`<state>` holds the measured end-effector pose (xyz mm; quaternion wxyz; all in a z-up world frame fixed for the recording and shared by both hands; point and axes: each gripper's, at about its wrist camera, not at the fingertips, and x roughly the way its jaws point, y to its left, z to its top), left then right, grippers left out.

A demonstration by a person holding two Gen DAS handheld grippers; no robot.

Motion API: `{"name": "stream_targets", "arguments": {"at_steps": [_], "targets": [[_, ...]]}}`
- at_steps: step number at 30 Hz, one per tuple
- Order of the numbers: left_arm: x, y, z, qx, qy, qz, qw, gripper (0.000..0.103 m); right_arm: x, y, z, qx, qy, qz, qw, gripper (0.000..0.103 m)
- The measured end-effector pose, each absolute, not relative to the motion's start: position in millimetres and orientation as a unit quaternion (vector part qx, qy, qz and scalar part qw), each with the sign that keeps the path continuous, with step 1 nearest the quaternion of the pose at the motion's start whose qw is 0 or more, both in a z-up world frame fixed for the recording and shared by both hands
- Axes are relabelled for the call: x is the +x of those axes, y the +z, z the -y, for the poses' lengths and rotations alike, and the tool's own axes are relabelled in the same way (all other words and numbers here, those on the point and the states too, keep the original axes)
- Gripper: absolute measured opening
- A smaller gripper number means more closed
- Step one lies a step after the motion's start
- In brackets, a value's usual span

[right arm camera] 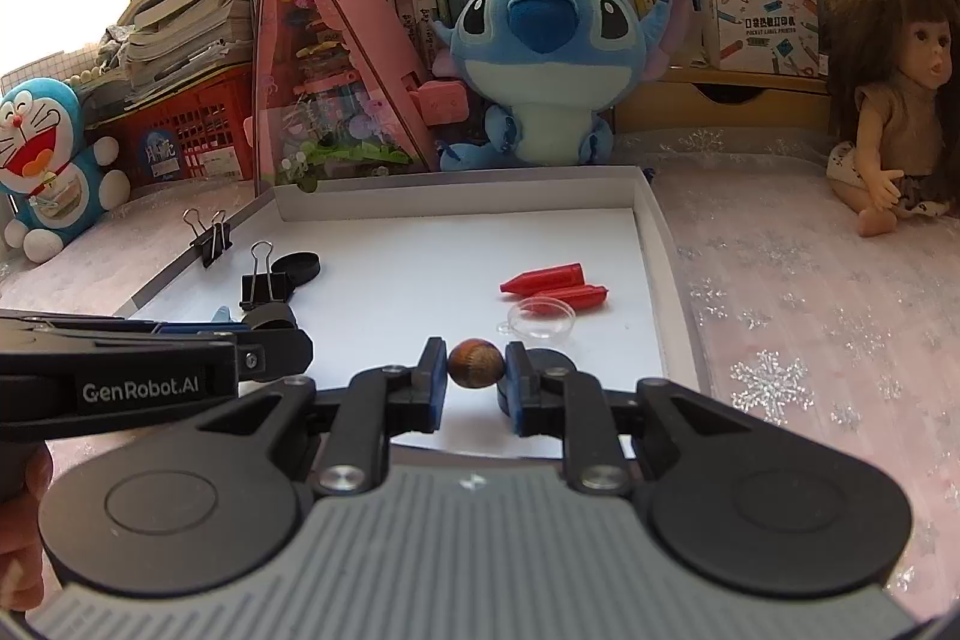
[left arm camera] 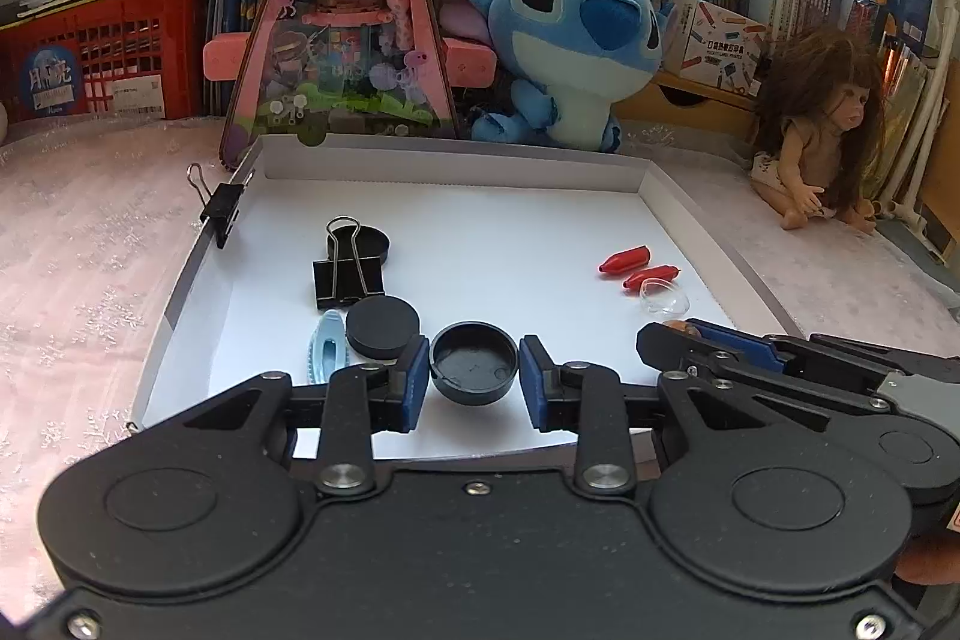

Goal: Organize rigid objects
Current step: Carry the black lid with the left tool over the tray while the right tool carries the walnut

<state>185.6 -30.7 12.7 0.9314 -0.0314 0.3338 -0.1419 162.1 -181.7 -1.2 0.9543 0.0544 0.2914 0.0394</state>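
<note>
You are holding two grippers low over a shallow white tray (left arm camera: 660, 196) on a pink cloth, with toys and books crowding the upper part of both views. In the left wrist view, your left gripper (left arm camera: 474, 379), at lower centre, is closing its blue pads on a black cap (left arm camera: 474, 363) that is lying open side up; the left pad looks to be touching it, though the right pad shows a sliver of gap, so the grip seems light. In the right wrist view, your right gripper (right arm camera: 475, 379), at lower centre, is pinching a small brown ball (right arm camera: 475, 363) between narrow jaws, just above the tray floor. Sorting appears partly done, as a judgement from the layout. At centre left of the left view, a black disc (left arm camera: 382, 327), a second disc (left arm camera: 367, 244), a binder clip (left arm camera: 347, 268) and a light blue clip (left arm camera: 327, 355) are gathering in one cluster, with another binder clip (left arm camera: 221, 211) clamped on the tray's left rim. At centre right, two red crayon-like pieces (left arm camera: 636, 267) and a clear dome (left arm camera: 663, 297) are forming a second group. What seems left is placing the cap with the dark items and the ball beside the right-hand group.
</note>
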Motion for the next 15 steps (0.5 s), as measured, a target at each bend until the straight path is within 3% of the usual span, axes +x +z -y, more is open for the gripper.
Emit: {"name": "stream_targets", "arguments": {"at_steps": [15], "targets": [[187.9,9.8,32.1,-0.03,-0.138,-0.338,0.93,0.03,165.0,-2.1,178.2,0.051,0.048,-0.29,0.955,0.025]]}}
